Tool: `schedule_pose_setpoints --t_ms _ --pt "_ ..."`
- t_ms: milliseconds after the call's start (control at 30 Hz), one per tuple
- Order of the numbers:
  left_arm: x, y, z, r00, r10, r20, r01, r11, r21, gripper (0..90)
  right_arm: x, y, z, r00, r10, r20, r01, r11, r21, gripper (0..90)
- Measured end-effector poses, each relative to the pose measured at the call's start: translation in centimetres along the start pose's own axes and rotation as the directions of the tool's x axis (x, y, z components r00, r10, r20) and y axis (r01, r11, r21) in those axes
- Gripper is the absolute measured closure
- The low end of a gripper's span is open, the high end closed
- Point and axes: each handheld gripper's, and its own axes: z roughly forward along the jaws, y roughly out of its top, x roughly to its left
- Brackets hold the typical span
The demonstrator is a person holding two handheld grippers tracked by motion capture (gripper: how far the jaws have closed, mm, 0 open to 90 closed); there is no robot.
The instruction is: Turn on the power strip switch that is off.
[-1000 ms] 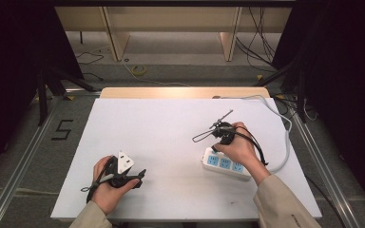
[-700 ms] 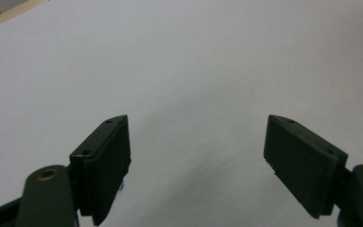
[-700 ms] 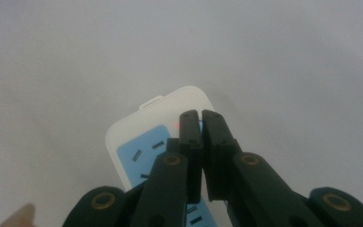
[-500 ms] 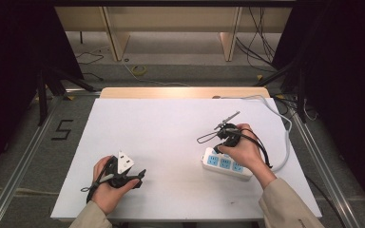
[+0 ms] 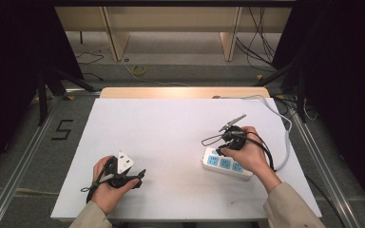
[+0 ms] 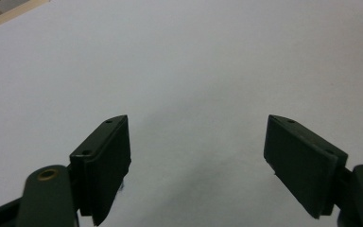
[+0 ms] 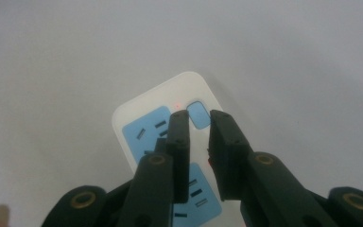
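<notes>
Surface: white rectangular tabletop (image 5: 171,142) on a pale wooden base, dark surroundings, grey floor with a painted "5" at the left.
Work item: white plastic power strip (image 5: 225,164) with light-blue socket faces, three seen from the high view; a white cable (image 5: 285,133) runs from its right side up to the table's far edge.
Detail, right gripper view: power strip (image 7: 146,123) has rounded corners, a small light-blue square switch (image 7: 197,113) near its end, and a red lamp dot just beside the switch.
Location: right half of the table, near the front edge, lying flat under the right hand.
Long axis: runs from left and slightly far to right and slightly near in the high view; switch end at the left.
Right gripper (image 7: 196,116): black jaws parted by a narrow gap, tips over the switch area; nothing between the pads. Jaws have just been opening. Whether the tips touch the strip: cannot tell.
Change against earlier frames: right gripper (image 5: 221,151) sits in about the same spot; strip unmoved.
Left gripper (image 5: 140,175): low on the table's front left, wide apart in the left gripper view (image 6: 196,165), nothing between the pads. No change.
</notes>
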Motion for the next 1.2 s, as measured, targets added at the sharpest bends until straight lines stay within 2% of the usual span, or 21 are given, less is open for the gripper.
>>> schedule_pose_setpoints --t_ms 533,800,1067,1200 --pt "0.1 -0.1 0.0 1.0 -0.008 0.0 0.008 1.0 0.001 23.6 0.2 -2.1 -0.7 0.9999 -0.003 -0.015 0.001 0.9967 -0.082 71.2" --pt "0.1 -0.1 0.0 1.0 -0.009 0.001 0.009 1.0 0.002 23.6 0.2 -2.9 -0.9 0.9998 0.005 -0.017 -0.007 0.9942 -0.107 62.3" --pt "0.3 -0.2 0.0 0.9999 -0.016 -0.001 0.016 0.9999 0.004 23.4 0.1 -3.9 -1.0 0.9996 0.009 -0.026 -0.013 0.9886 -0.15 53.4" --pt "0.3 -0.2 0.0 0.9998 -0.018 -0.002 0.018 0.9998 0.004 23.4 0.0 -4.5 -0.9 0.9997 0.01 -0.023 -0.014 0.982 -0.189 50.1"
